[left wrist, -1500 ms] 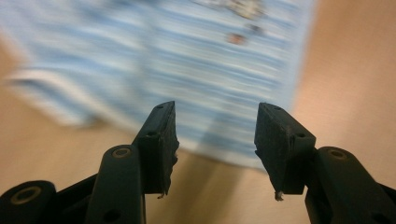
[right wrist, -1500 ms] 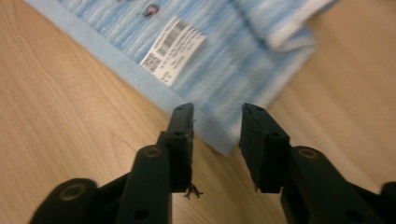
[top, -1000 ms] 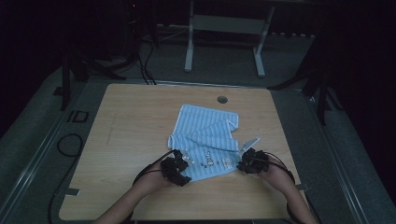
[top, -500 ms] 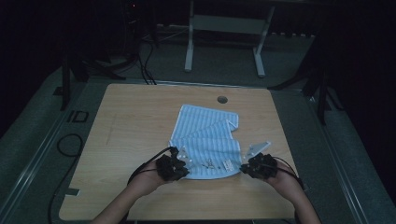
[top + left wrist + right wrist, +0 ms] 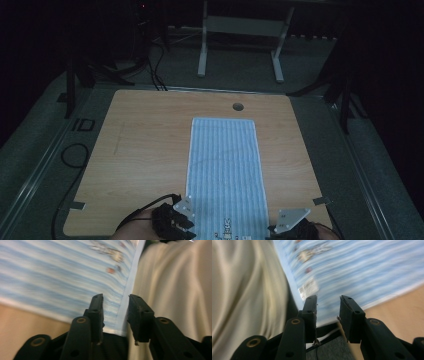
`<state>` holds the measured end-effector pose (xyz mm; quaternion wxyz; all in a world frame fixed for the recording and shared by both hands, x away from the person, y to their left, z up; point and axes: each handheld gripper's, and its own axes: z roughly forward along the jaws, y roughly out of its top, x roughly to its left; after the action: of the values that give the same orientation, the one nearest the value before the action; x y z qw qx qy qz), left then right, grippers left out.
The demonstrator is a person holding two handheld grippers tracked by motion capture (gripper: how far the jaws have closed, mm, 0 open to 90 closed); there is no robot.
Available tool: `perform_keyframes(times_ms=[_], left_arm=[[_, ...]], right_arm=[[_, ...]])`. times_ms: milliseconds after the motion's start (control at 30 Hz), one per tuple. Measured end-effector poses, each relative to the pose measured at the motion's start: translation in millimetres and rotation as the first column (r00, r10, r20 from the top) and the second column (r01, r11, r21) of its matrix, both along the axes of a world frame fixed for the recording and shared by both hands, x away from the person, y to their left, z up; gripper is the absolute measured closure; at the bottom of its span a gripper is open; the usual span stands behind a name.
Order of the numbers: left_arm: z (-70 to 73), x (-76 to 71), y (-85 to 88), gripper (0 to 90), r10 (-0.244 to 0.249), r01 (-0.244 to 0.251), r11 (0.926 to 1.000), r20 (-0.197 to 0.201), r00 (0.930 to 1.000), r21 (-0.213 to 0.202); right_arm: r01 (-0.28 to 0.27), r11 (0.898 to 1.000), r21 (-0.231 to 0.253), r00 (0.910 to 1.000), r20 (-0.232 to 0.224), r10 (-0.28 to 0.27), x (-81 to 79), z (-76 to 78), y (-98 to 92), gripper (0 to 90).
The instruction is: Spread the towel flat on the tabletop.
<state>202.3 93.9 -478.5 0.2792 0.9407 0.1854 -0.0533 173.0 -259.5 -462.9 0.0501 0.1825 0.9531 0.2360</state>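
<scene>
A blue-and-white striped towel point(image 5: 223, 175) is lying flat on the wooden table point(image 5: 140, 150), its long axis running from the near edge straight toward the far edge, where its far end is stopping just short of the round cable hole point(image 5: 238, 106). Its stripes are running along that same length. The near end is reaching the table's near edge, between the two grippers. There a small printed figure and a white care label point(image 5: 309, 288) are showing, but blur is making the writing unreadable.

The left gripper point(image 5: 115, 307) is hovering at the towel's near left corner, jaws having just been opening and now standing partly apart, with the towel's hem lying beyond the gap and no pad pressing it. The right gripper point(image 5: 328, 306) is hovering at the near right corner, likewise just opened partway, gripping nothing.
</scene>
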Motion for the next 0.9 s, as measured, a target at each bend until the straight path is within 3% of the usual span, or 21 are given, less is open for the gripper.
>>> perform_keyframes(times_ms=[100, 233, 333, 367, 467, 600, 667, 800, 900], left_arm=[[1.3, 17.7, 5.9, 58.3, 0.067, -0.067, 0.9977, 0.060, 0.9959, 0.005], [-8.0, 41.6, 2.2, 55.0, 0.100, -0.102, 0.9946, 0.096, 0.9903, 0.014], [-18.3, 55.8, -5.4, 53.9, 0.101, -0.106, 0.9934, 0.115, 0.9882, 0.044], [-18.3, 55.8, -5.4, 53.8, 0.101, -0.106, 0.9934, 0.115, 0.9882, 0.044], [-29.0, 74.7, -12.0, 53.3, 0.096, -0.102, 0.9927, 0.090, 0.9913, 0.064], [-32.2, 91.7, -10.1, 52.1, 0.121, -0.128, 0.9883, 0.092, 0.9884, 0.082], [-34.6, 100.1, -7.8, 52.1, 0.138, -0.147, 0.9839, 0.090, 0.9863, 0.102], [-37.9, 119.0, -1.9, 47.1, 0.187, -0.198, 0.9735, 0.095, 0.9777, 0.115], [-38.4, 133.4, 1.8, 47.1, 0.222, -0.236, 0.9631, 0.111, 0.9687, 0.130]], right_arm=[[0.080, 0.996, 0.025, 0.9960, 0.037, -0.081, 19.1, 5.1, -6.8, 65.0], [0.114, 0.992, 0.051, 0.9902, 0.076, -0.117, 53.3, -0.9, -3.1, 67.5], [0.114, 0.992, 0.062, 0.9909, 0.065, -0.118, 79.4, -14.6, 5.2, 67.4], [0.122, 0.991, 0.060, 0.9904, 0.058, -0.126, 88.3, -19.4, 7.9, 67.5], [0.112, 0.993, 0.044, 0.9921, 0.051, -0.115, 112.4, -32.8, 14.9, 66.6], [0.080, 0.995, 0.060, 0.9964, 0.022, -0.082, 139.3, -39.0, 17.7, 63.4], [0.072, 0.996, 0.044, 0.9968, 0.034, -0.073, 150.5, -40.0, 17.1, 62.7], [0.062, 0.998, 0.024, 0.9980, 0.006, -0.063, 173.7, -42.6, 12.6, 59.8], [0.093, 0.996, 0.003, 0.9956, 0.006, -0.093, 190.7, -43.7, 9.0, 58.9]])
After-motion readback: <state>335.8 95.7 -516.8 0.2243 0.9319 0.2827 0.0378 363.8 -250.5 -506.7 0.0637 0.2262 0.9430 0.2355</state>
